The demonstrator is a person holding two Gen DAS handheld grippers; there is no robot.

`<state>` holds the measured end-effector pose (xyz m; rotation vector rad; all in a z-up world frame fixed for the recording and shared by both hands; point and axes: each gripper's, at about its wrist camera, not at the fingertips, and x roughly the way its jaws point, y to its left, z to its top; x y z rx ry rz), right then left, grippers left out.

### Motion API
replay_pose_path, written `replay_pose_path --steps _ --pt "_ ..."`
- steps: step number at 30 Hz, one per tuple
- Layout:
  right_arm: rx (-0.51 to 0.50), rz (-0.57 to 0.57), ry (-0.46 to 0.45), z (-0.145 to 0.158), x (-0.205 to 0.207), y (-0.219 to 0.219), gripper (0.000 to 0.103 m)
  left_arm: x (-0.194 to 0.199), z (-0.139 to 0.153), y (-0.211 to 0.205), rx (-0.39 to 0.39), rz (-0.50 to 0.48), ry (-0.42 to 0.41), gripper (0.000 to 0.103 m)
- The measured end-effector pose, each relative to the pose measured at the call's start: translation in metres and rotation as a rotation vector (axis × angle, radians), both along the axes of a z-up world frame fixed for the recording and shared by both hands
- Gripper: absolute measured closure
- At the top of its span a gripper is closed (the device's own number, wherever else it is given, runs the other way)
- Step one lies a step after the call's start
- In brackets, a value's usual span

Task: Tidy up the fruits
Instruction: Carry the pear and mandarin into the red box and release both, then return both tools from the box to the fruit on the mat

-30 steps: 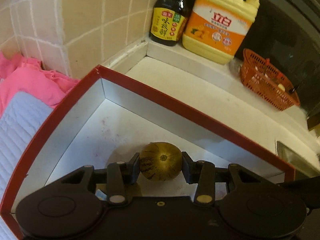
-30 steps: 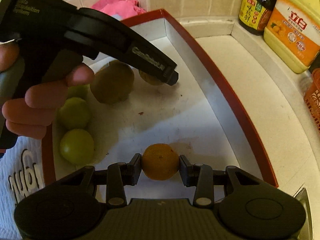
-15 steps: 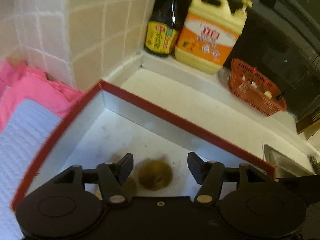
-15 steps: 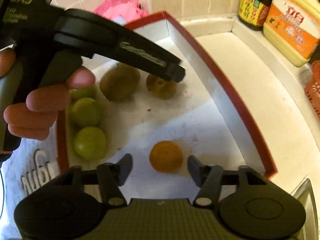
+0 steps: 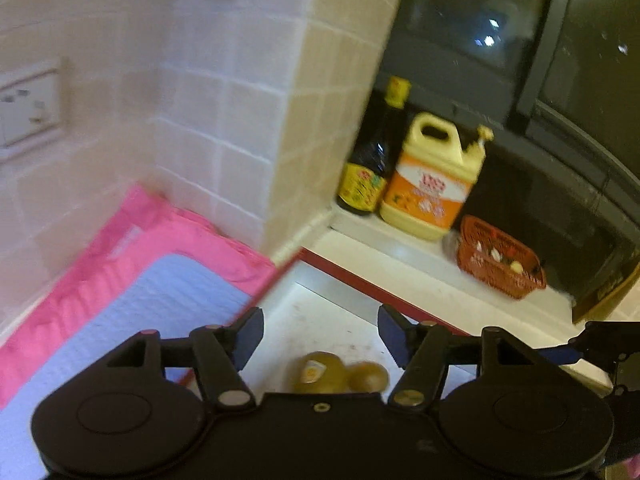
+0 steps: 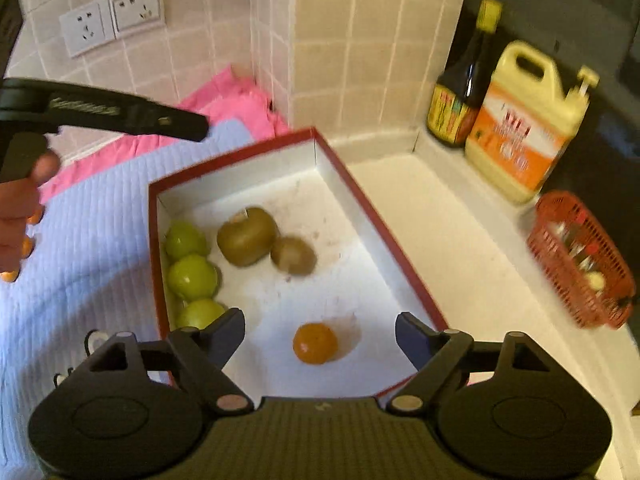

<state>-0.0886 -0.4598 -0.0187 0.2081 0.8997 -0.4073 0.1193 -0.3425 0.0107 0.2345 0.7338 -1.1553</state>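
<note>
A red-rimmed white box (image 6: 376, 220) lies on the counter. Inside it are three green fruits (image 6: 192, 282) along the left wall, a large kiwi (image 6: 248, 236), a smaller brown fruit (image 6: 293, 256) against it, and an orange (image 6: 315, 343) near the front. My right gripper (image 6: 320, 334) hangs above the orange; its jaws are opening and the pads are well clear of the fruit. My left gripper (image 5: 320, 336) is raised over the box's far corner (image 5: 360, 284), jaws opening, nothing between them. Below it lie the kiwi (image 5: 320, 372) and the brown fruit (image 5: 368, 376). The left gripper (image 6: 196, 130) also shows at upper left.
A dark sauce bottle (image 6: 464, 92), a yellow detergent jug (image 6: 520, 132) and a red basket (image 6: 580, 260) stand along the back right ledge. A pale quilted mat (image 6: 88, 240) and pink cloth (image 6: 236, 100) lie left of the box. Tiled walls with sockets (image 6: 112, 20) close the back.
Both grippers have let go of their fruit, opened and risen. The brown fruit now rests beside the large kiwi, and the orange sits on the box floor.
</note>
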Motion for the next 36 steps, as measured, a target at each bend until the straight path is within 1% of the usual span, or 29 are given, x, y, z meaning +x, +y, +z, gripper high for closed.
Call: replay_pose_path --steps 6,8,11,14,17,19,22,24,25,28,30,33,36 --pt "0.001 0.002 -0.087 0.027 0.015 0.015 0.007 0.016 0.020 0.048 -0.048 0.101 -0.012 0.026" --pt "-0.004 0.012 -0.129 0.036 0.023 0.021 0.006 0.020 0.026 0.065 -0.053 0.136 -0.022 0.026" --pt "-0.030 0.054 -0.219 0.047 0.036 0.039 0.001 0.024 0.034 0.097 -0.051 0.194 -0.044 0.026" --pt "-0.043 0.115 -0.246 0.054 0.061 0.059 0.001 0.029 0.042 0.132 -0.041 0.260 -0.076 0.025" --pt "-0.052 0.159 -0.291 0.064 0.084 0.081 0.001 0.036 0.053 0.176 -0.032 0.350 -0.110 0.025" --pt "-0.033 0.192 -0.329 0.069 0.098 0.093 0.001 0.042 0.059 0.206 -0.024 0.417 -0.129 0.024" --pt "0.045 0.232 -0.391 0.077 0.119 0.112 0.000 0.054 0.066 0.255 -0.017 0.537 -0.143 0.024" --pt "0.086 0.298 -0.416 0.079 0.135 0.127 0.000 0.062 0.067 0.291 -0.011 0.627 -0.147 0.024" --pt "0.083 0.320 -0.417 0.078 0.142 0.135 0.000 0.065 0.066 0.308 -0.009 0.669 -0.142 0.024" --pt "0.023 0.386 -0.396 0.072 0.167 0.170 0.000 0.072 0.061 0.356 -0.009 0.786 -0.113 0.023" --pt "0.003 0.435 -0.372 0.064 0.185 0.192 0.000 0.074 0.054 0.380 0.000 0.840 -0.104 0.023" --pt "0.039 0.498 -0.323 0.048 0.213 0.219 0.000 0.076 0.039 0.414 0.025 0.917 -0.084 0.023" --pt "0.126 0.542 -0.266 0.032 0.235 0.237 0.001 0.084 0.020 0.438 0.039 0.976 -0.037 0.023"
